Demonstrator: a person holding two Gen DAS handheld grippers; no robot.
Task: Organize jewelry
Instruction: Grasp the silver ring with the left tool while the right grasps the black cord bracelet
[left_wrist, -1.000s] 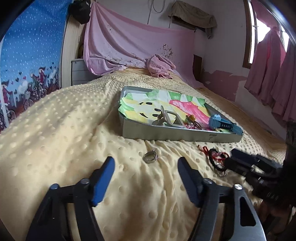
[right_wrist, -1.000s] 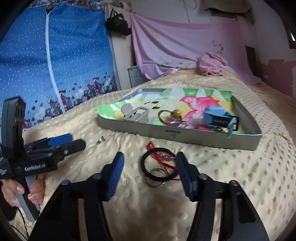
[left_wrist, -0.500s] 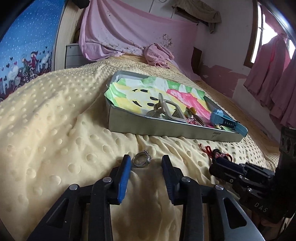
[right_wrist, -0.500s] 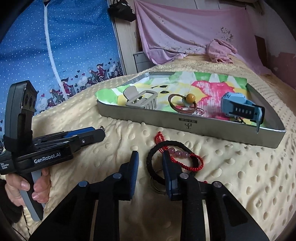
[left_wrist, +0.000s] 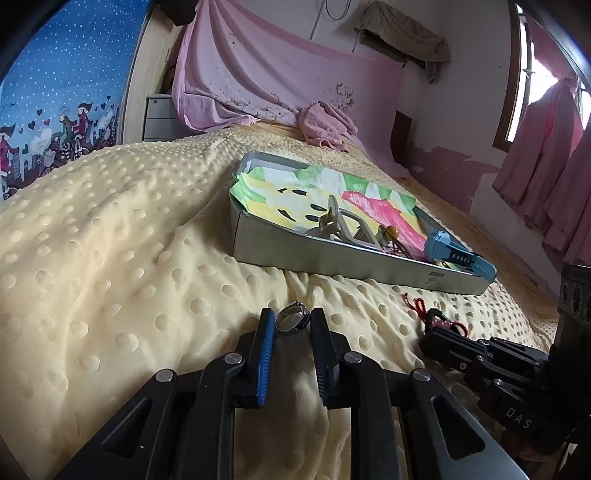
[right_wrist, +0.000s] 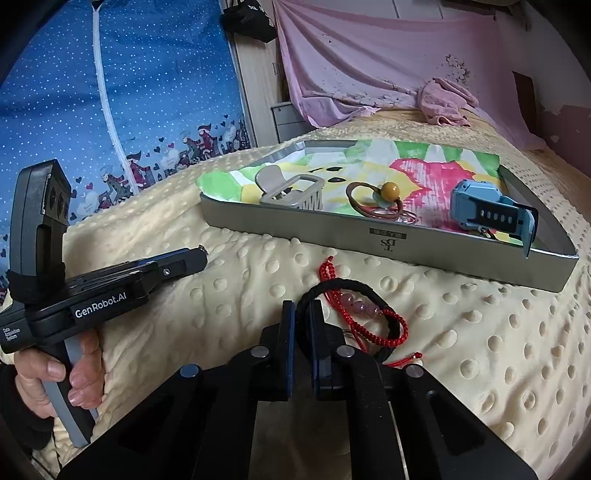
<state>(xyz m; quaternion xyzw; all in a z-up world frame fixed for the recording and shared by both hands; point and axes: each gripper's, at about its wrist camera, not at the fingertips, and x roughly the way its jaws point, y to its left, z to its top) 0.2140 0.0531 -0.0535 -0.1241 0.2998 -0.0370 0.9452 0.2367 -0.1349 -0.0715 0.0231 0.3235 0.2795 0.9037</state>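
Observation:
A silver ring (left_wrist: 292, 319) lies on the yellow dotted blanket, held between the blue pads of my left gripper (left_wrist: 293, 320), which is shut on it. My right gripper (right_wrist: 300, 309) is shut on the rim of a black hair tie (right_wrist: 351, 288) that lies tangled with a red beaded bracelet (right_wrist: 369, 325). The grey metal tray (left_wrist: 332, 266), lined with bright paper, holds a beige hair clip (right_wrist: 291, 192), an amber-bead hair tie (right_wrist: 388, 195) and a blue watch (right_wrist: 491, 210). The tray also shows in the right wrist view (right_wrist: 388, 236).
The bed's yellow dotted blanket (left_wrist: 110, 258) spreads all around the tray. A pink cloth (left_wrist: 325, 122) lies at the far end. A blue printed curtain (right_wrist: 92, 110) hangs at the left. Pink curtains (left_wrist: 546, 177) hang at the right.
Both grippers moved forward and closed. The left one closed around the silver ring. The right one closed on the black hair tie's rim.

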